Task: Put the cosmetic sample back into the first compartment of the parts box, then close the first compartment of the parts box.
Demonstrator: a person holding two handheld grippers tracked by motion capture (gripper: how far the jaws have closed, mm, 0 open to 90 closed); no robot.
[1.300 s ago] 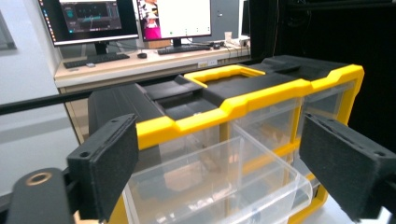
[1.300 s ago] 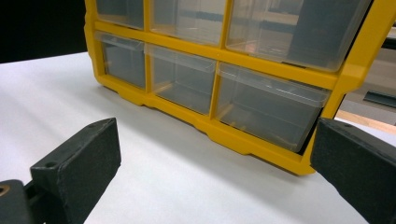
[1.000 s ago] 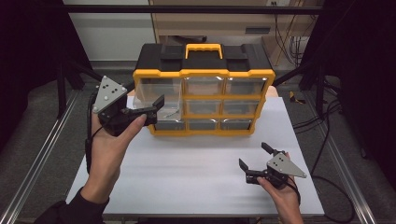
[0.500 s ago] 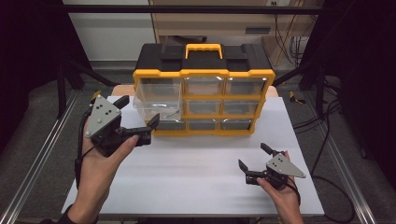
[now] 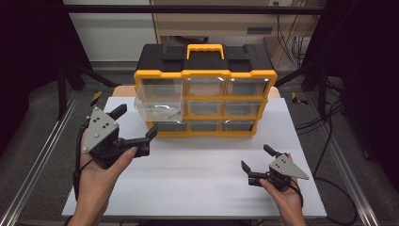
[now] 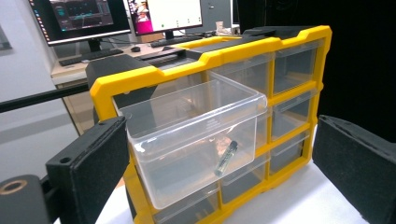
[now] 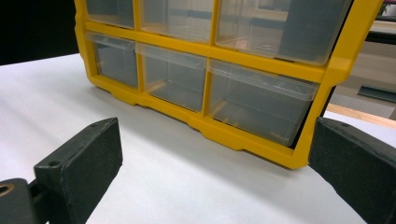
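Note:
A yellow and black drawer cabinet (image 5: pixel 205 89) stands at the back of the white table (image 5: pixel 197 174). Its top-left clear drawer (image 5: pixel 159 104) (image 6: pixel 187 140) is pulled out and holds a small clear tube (image 6: pixel 226 157). My left gripper (image 5: pixel 134 125) is open, a short way in front and to the left of that drawer, with nothing between its jaws. My right gripper (image 5: pixel 256 157) is open near the table's front right, low over the surface, aimed at the cabinet's (image 7: pixel 219 70) lower drawers. Both pairs of black fingers (image 6: pixel 88 163) (image 7: pixel 79 158) are wide apart.
Metal rails run along the table's left side (image 5: pixel 42 155) and right side (image 5: pixel 348 165). Cables (image 5: pixel 324 117) lie on the floor at the right. Monitors and a keyboard (image 6: pixel 116 18) sit on a desk behind the cabinet. Bare white surface lies between the two grippers.
My left gripper has drawn back from the pulled-out drawer toward the front left of the table, leaving the drawer out. The right gripper has stayed in place.

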